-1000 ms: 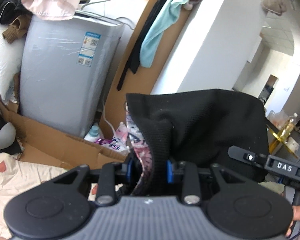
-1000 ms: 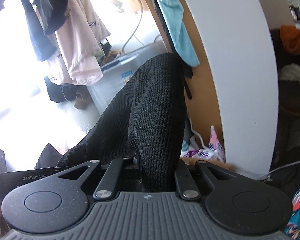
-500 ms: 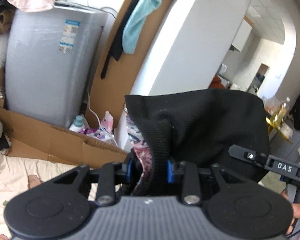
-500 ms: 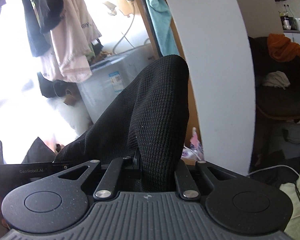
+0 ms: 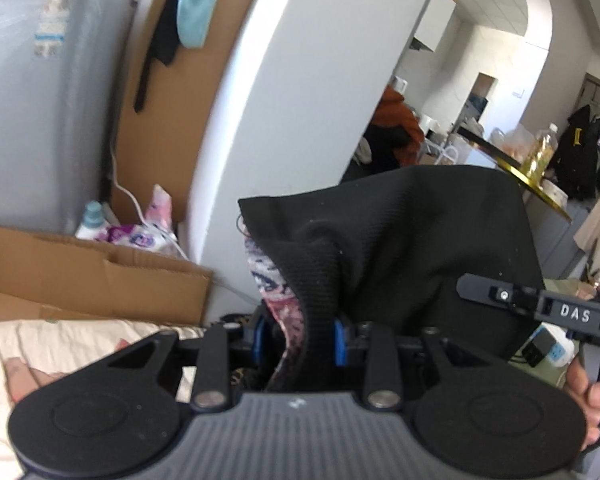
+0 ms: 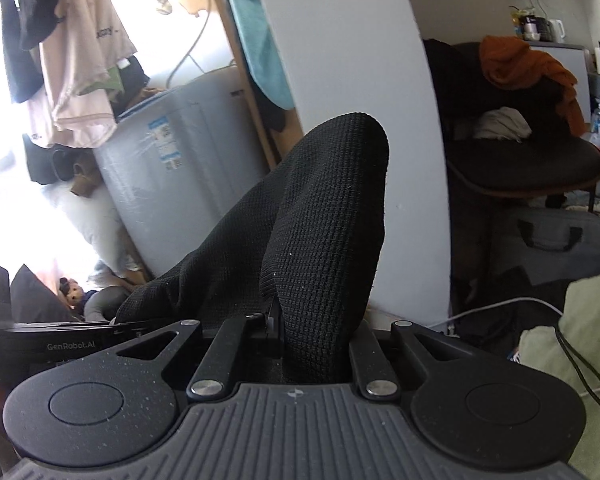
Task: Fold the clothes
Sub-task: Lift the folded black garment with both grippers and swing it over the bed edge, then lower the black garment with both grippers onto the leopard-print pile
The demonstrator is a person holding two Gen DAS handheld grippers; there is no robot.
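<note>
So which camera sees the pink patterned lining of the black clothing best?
The left wrist view: the pink patterned lining shows beside the black garment, in the left gripper. The right wrist view shows only black knit.

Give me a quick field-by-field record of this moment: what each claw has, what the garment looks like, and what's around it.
left claw: shut on the black knit garment, gripping a bunched edge that shows a patterned pink and purple lining
right claw: shut on another part of the same black knit garment
garment state: held up between both claws, draped, not yet folded
background: grey washing machine, white pillar, flattened brown cardboard
hanging nearby: light blue towel
</note>
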